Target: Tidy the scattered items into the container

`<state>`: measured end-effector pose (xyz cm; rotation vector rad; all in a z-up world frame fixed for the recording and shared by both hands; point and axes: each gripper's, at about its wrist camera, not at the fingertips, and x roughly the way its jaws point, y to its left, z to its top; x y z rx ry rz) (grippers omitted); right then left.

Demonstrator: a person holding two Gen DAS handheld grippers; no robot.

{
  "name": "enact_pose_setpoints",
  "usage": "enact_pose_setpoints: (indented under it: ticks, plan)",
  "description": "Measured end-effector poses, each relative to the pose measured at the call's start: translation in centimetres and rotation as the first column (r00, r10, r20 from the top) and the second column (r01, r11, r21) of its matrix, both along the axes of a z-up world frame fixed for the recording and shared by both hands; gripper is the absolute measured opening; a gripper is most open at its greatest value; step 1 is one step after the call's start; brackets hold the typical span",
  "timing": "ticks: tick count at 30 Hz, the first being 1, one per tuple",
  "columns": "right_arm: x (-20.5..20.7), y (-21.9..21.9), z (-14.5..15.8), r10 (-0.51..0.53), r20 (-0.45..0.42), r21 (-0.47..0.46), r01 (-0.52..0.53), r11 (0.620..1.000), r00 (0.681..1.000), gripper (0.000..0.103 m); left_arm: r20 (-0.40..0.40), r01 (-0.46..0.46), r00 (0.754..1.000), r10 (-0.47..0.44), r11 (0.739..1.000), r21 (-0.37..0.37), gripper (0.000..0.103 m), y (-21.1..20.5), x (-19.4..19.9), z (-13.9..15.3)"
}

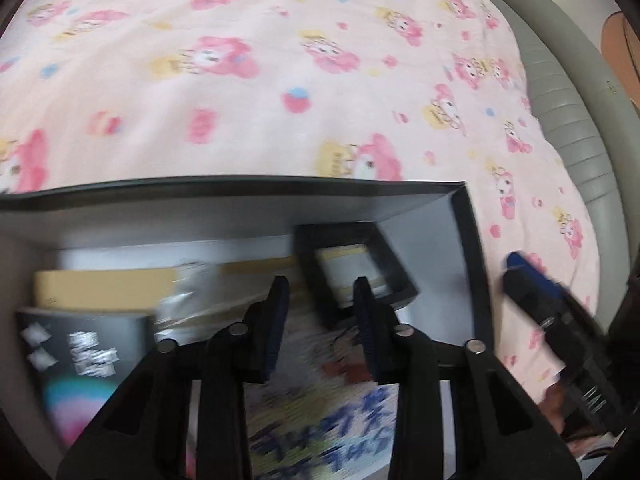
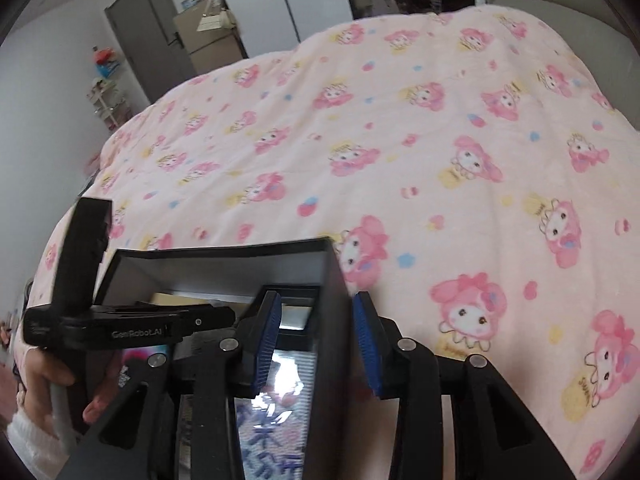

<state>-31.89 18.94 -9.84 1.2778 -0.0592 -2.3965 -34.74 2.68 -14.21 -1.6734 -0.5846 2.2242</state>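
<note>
Left wrist view is showing the left gripper [image 1: 320, 292] hovering narrow and empty over the black box [image 1: 460, 208] on the pink blanket [image 1: 280, 80], right gripper [image 2: 316, 308] straddling its wall without clamping; stray items are looking cleared, contents blurring, unreadable.

One black box [image 1: 440, 196], two grippers, one pink blanket [image 1: 260, 92].

- A bed [image 2: 400, 128] spread with a pink blanket [image 1: 248, 92] printed with cartoon rabbits.
- A grey padded headboard [image 1: 576, 128] along the bed's right edge.
- A grey door [image 2: 140, 28] beyond the bed's far left corner.
- White wardrobe doors [image 2: 280, 0] behind the bed.
</note>
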Motion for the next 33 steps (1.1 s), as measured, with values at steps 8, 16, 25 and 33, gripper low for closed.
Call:
enact_pose_setpoints:
  ticks: [8, 16, 25, 33]
  plan:
    - [0.6, -0.6, -1.7, 0.031, 0.006, 0.071, -0.032, 0.997, 0.999, 0.033, -0.02, 0.022, 1.0, -0.021, 1.0, 0.019, 0.027, 1.9, -0.5, 0.2]
    - [2.1, -1.3, -0.1, 0.024, -0.046, 0.111, -0.019, 0.994, 0.999, 0.033, -0.092, 0.044, 0.995, -0.045, 0.999, -0.011, 0.028, 1.8, 2.4, 3.9]
    - [10.5, -0.4, 6.0, 0.013, -0.171, 0.086, 0.002, 0.996, 0.985, 0.045, -0.317, 0.024, 0.947, -0.06, 0.993, -0.116, 0.041, 1.5, 13.9, 13.4]
    - [18.4, -0.1, 9.5, 0.0, -0.213, 0.022, 0.005, 1.0, 0.977, 0.05, -0.39, -0.025, 0.921, -0.023, 0.993, -0.118, 0.043, 1.6, 22.2, 16.4]
